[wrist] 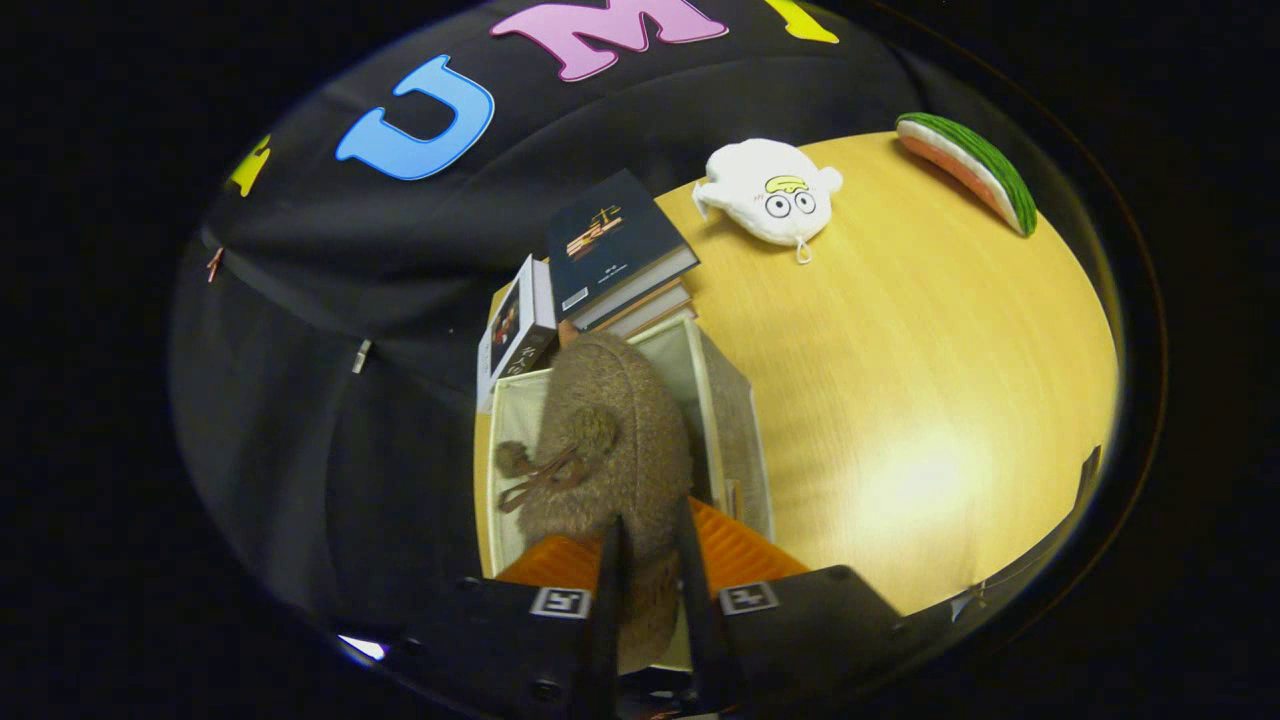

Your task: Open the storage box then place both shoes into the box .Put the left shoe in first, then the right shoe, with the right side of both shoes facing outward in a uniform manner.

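One fuzzy brown shoe (610, 450) hangs pinched at its rear between the tongs (650, 540), at lower centre of the frame, toe over the open storage box (735, 420) on the table (900, 400). My worry: the grip is narrow, so the shoe could twist, catch the box wall, or land facing wrongly. Books (615, 250) crowd the box's far end.
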Demonstrator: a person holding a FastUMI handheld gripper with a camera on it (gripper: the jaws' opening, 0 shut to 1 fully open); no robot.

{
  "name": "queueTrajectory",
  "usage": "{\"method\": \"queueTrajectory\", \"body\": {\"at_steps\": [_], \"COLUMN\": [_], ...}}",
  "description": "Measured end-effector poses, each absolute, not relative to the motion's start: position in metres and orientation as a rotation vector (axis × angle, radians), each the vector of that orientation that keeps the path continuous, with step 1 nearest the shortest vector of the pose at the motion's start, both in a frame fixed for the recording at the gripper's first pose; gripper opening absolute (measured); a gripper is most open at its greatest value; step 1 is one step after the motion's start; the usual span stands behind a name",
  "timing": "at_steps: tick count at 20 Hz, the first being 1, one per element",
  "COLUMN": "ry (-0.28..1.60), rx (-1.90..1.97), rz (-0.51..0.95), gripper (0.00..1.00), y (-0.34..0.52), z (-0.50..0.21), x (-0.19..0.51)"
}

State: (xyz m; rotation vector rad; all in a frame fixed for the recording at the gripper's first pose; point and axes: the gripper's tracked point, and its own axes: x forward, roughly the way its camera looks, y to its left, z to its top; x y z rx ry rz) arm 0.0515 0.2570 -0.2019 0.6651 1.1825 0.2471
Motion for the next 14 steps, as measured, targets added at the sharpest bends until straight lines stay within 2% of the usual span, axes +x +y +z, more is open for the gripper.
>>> {"method": "queueTrajectory", "body": {"at_steps": [3,6,14], "ry": [1.077,0.966,0.582], "rx": [0.675,0.595,0.37], "rz": [0.278,0.275,0.141], "gripper": [0.98,0.99,0.98], "y": [0.255,0.228,0.089], "z": [-0.174,-0.149,-0.063], "x": [0.058,0.068,0.1]}}
